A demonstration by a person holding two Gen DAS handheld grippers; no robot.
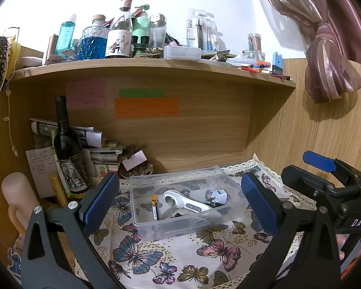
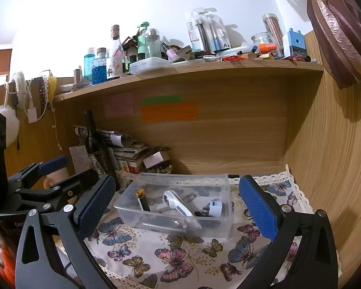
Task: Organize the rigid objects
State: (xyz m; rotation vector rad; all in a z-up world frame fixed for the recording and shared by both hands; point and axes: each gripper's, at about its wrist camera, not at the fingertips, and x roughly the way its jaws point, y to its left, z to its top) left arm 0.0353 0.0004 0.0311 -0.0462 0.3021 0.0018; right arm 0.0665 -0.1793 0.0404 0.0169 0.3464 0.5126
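A clear plastic box (image 1: 142, 219) (image 2: 219, 224) stands on the butterfly cloth. In it lie a white handheld device (image 1: 187, 203) (image 2: 178, 206), a white plug adapter (image 1: 219, 196) (image 2: 214, 210), a black pen with a yellow cap (image 1: 154, 208) (image 2: 142, 200) and some small dark items. My left gripper (image 1: 180, 204) is open and empty, its blue pads flanking the box from in front. My right gripper (image 2: 178, 207) is open and empty, likewise in front of the box. Each gripper shows at the edge of the other's view.
A dark wine bottle (image 1: 67, 149) (image 2: 93, 142), stacked papers (image 1: 96, 154) and a small bowl stand at the back left. A cluttered wooden shelf (image 1: 156, 68) (image 2: 192, 72) hangs above. A wood wall (image 2: 337, 156) lies right. A pink curtain (image 1: 325, 48) hangs upper right.
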